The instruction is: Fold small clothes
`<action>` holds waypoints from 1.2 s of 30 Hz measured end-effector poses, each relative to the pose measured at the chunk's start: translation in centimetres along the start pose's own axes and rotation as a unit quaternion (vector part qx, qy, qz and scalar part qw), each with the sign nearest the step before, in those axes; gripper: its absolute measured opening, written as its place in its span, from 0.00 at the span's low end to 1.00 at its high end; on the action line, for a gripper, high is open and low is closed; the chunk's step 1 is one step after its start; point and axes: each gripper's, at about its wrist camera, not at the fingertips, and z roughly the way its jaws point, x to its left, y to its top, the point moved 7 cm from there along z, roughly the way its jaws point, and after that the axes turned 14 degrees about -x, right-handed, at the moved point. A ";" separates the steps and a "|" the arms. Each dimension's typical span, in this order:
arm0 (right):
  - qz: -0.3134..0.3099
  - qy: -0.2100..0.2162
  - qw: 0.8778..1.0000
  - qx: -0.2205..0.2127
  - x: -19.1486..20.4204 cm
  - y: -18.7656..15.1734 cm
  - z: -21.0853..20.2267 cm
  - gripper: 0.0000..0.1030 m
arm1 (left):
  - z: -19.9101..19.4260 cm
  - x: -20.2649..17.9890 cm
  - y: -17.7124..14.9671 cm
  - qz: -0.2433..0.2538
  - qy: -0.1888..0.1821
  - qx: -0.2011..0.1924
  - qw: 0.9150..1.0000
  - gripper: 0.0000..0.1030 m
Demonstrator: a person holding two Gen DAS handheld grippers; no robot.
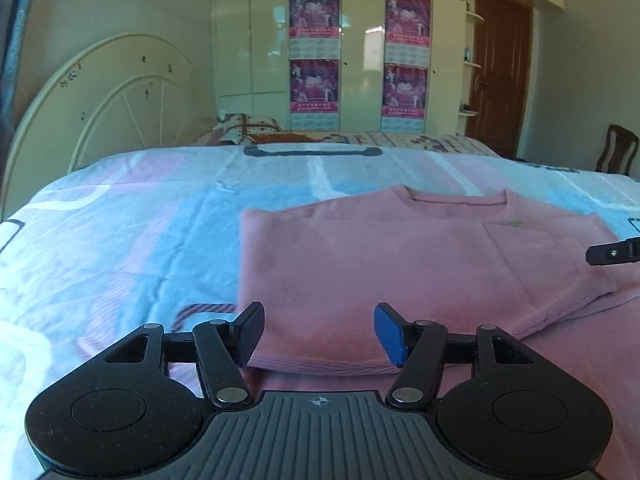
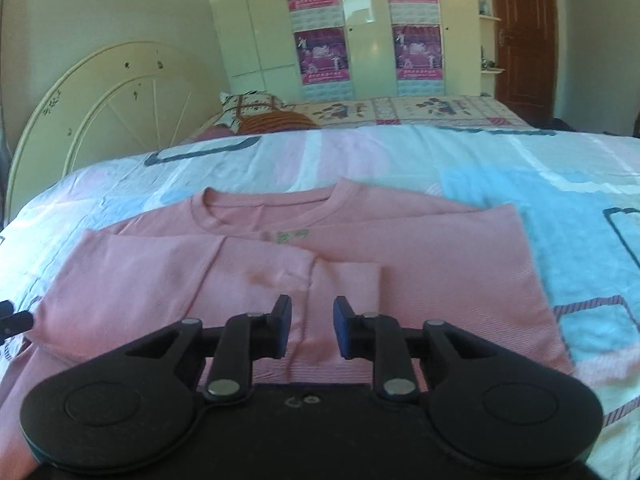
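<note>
A pink long-sleeved shirt (image 1: pixel 400 252) lies flat on the bed, neckline away from me, its left side and sleeve folded in over the chest. My left gripper (image 1: pixel 320 330) hovers at the shirt's near left edge, open, with nothing between its pads. In the right wrist view the shirt (image 2: pixel 440 264) shows both sleeves folded inward, one cuff (image 2: pixel 348 284) lying mid-chest. My right gripper (image 2: pixel 312 326) stands just above the hem area, jaws a little apart, and the pads do not press on the cloth. Each gripper's tip shows at the edge of the other view.
The bed sheet (image 1: pixel 120 240) is patterned in pale blue, pink and white. A cream arched headboard (image 1: pixel 108 96) stands at the left. Behind are a second bed with a pillow (image 2: pixel 256 108), a wardrobe with posters (image 1: pixel 316 48), a brown door (image 1: pixel 500 72) and a chair (image 1: pixel 616 148).
</note>
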 end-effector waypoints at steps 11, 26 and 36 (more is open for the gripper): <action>0.009 -0.005 0.999 0.036 -0.1 0.1 3.1 0.21 | 6.2 -0.6 0.8 -0.022 -0.062 0.066 0.996 0.64; 0.002 0.018 0.998 0.053 2.2 1.9 9.0 0.33 | 13.9 2.4 3.5 -0.078 -0.043 0.039 0.995 0.64; -0.054 0.063 0.994 0.068 7.0 0.3 8.6 0.28 | 10.0 -3.7 0.7 0.017 -0.063 0.044 0.997 0.64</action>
